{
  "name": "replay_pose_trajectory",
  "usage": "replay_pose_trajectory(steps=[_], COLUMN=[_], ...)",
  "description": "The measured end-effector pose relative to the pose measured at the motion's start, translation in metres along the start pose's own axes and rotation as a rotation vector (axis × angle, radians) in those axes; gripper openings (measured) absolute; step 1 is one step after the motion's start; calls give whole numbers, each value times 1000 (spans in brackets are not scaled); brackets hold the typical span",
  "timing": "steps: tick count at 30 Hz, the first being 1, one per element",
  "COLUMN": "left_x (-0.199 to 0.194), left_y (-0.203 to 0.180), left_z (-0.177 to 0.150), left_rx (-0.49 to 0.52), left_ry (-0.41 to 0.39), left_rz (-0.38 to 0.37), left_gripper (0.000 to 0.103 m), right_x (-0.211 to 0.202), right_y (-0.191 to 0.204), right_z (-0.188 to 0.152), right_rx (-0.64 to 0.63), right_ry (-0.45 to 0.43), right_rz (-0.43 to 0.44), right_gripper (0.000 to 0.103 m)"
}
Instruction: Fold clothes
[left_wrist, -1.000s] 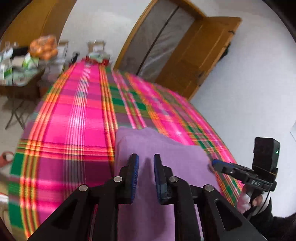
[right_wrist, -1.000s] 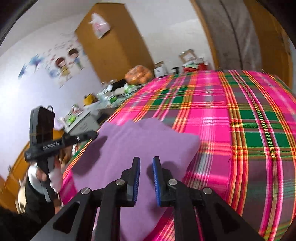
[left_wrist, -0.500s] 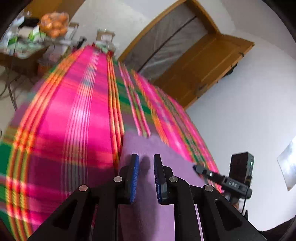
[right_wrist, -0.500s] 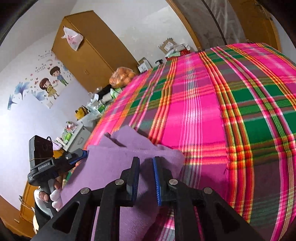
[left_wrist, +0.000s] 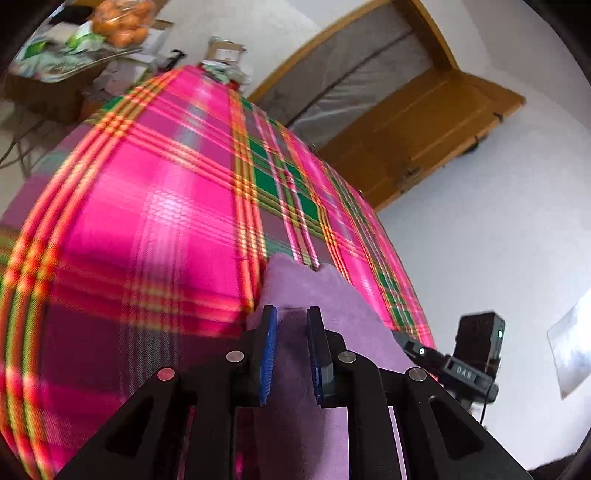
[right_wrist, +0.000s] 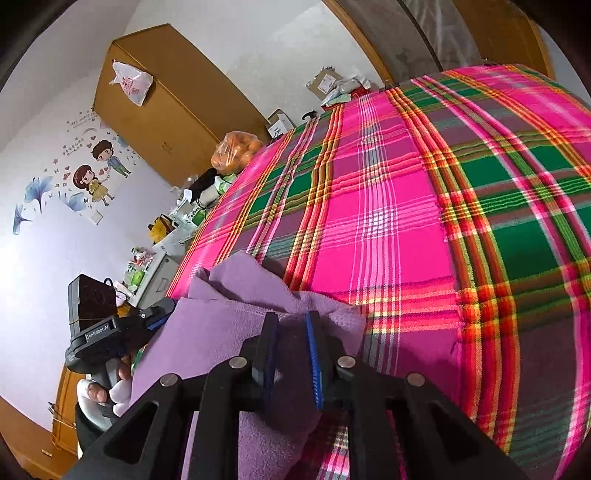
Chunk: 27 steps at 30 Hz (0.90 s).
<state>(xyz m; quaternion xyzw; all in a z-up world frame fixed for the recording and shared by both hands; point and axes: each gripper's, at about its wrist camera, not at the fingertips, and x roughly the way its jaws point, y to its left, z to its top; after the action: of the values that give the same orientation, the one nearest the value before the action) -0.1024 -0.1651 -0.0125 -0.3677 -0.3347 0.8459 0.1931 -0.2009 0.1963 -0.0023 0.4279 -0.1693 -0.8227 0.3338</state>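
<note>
A purple fleece cloth lies near the front edge of a bed spread with a pink, green and orange plaid cover. My left gripper is shut on the cloth's left edge, with fabric filling the narrow gap between its blue pads. In the right wrist view the cloth is doubled over, with a lower layer peeking out beyond it. My right gripper pinches a bunched fold at the cloth's right edge. Each view shows the other gripper: the right one and the left one, both at the cloth's sides.
A cluttered side table with a bag of oranges stands left of the bed, by a wooden wardrobe. Boxes sit past the bed's far end. A wooden door is on the right. A gloved hand grips the left gripper's handle.
Both grippers have come down toward the bed and rolled, carrying the cloth's edge with them. The cloth now lies lower and more doubled over, and more of the plaid cover shows beyond it.
</note>
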Motion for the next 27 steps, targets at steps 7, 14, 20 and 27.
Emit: replay_pose_trajectory(steps=[7,14,20,27], left_x=[-56,-54,-33,-43], left_y=[-13,-44,-33,-28], left_z=[-42,-60,-62,-69], left_rx=[22,127,87,57], left_ry=[-106,-121,-48,-69], left_rz=[25,14,71,48], left_gripper=[17,17,17,17], right_x=[-29,-39,-48,-56], right_y=[23,36,46,64], right_z=[-21,-33,-43,-57], right_rx=[-91,-124,-163,-249], right_ry=[-42,-45,-46,-37], right_rz=[54,64,63,58], right_gripper=[25,25,25,25])
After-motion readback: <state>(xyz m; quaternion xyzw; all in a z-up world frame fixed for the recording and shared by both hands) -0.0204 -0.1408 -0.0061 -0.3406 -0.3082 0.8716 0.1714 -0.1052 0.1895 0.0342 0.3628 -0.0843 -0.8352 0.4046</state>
